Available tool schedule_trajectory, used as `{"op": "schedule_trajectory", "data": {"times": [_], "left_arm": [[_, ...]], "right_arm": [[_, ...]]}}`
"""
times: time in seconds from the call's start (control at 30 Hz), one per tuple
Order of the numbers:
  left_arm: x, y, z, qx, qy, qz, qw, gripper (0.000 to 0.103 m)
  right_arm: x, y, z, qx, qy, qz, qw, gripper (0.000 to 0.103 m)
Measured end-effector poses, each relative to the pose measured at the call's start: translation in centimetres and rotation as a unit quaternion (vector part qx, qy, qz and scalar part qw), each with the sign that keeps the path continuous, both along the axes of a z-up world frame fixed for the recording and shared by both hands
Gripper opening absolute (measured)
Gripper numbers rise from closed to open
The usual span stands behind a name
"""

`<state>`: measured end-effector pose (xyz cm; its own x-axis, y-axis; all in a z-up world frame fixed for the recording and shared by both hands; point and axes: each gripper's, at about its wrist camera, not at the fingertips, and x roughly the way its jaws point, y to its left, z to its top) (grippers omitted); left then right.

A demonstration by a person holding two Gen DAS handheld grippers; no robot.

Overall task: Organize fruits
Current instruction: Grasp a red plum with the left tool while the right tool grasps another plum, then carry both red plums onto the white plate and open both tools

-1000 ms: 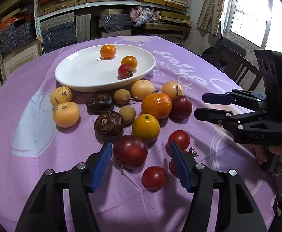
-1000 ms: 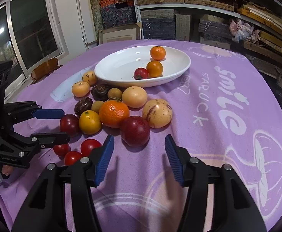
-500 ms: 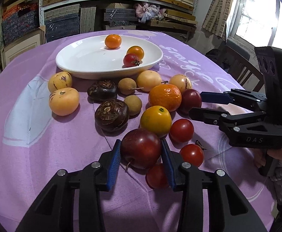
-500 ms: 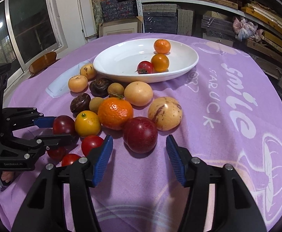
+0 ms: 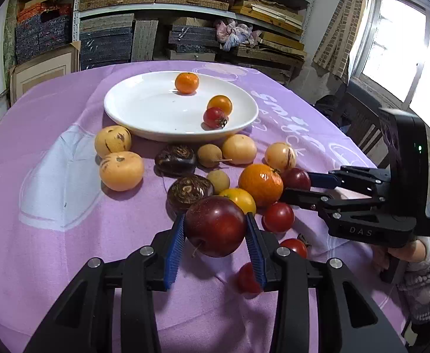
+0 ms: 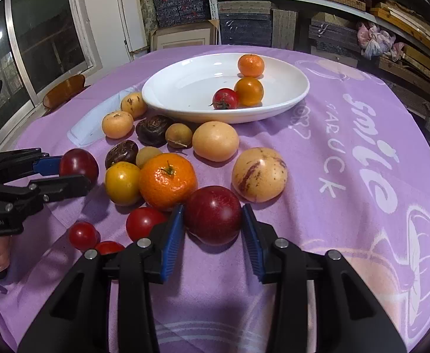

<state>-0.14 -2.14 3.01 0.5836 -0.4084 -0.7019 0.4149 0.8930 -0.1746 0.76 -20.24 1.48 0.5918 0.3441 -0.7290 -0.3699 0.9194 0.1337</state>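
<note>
– On the purple tablecloth (image 6: pixel 332 206), near edge: how did the two tongs stand?
– Left gripper (image 5: pixel 215 220) was clamped on a dark red plum (image 5: pixel 215 226), blue pads tight on both flanks. Jaws had just been closing and stood narrow, plum between them
– Plum clear of the cloth?
– Couldn't tell from either view. It sat just in front of a yellow tomato (image 5: pixel 240 200) and a wrinkled dark brown fruit (image 5: pixel 189 191)
– Right side?
– Right gripper (image 6: pixel 212 210) had its pads touching a second plum (image 6: pixel 213 214) on both sides. Jaws had just been closing onto it, gap narrow. That plum rested on the cloth, against a big mandarin (image 6: pixel 167 181) on its left, with a striped pepino melon (image 6: pixel 259 173) just beside it on the far right
– Plate?
– White plate (image 6: pixel 288 100) lay beyond the pile, well apart from both plums. It held a small mandarin (image 6: pixel 250 65), an orange-yellow tomato (image 6: pixel 248 91) and a red cherry tomato (image 6: pixel 225 98), the last two touching
– Anything else?
– More loose fruit lay between plate and tongs, and red cherry tomatoes (image 6: pixel 144 223) lay near both grippers. A hand (image 5: pixel 397 250) in a fuzzy grey sleeve (image 5: pixel 426 288) gripped the right handle
</note>
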Motion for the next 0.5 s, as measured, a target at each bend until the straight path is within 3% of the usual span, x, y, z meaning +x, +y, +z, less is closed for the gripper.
{"op": "schedule_trajectory", "data": {"times": [0.13,0.27,0.4,0.5], "left_arm": [[1.4,0.5,2.2,-0.005,-0.015,0.010,0.9998,0.040],[3.8,-0.1,4.5,0.005,-0.041,0.018,0.9990,0.040],[7.7,-1.2,5.7,0.012,-0.058,0.040,0.9975,0.040],[10.6,-1.6,5.1,0.017,-0.045,0.061,0.9970,0.040]], "right_arm": [[-0.3,-1.3,1.4,0.030,-0.011,-0.014,0.999,0.039],[0.2,-1.9,4.9,0.038,-0.045,-0.026,0.998,0.039],[3.0,-1.9,8.4,0.031,-0.088,-0.052,0.994,0.039],[6.5,-1.3,8.6,0.019,-0.092,-0.071,0.993,0.039]]}}
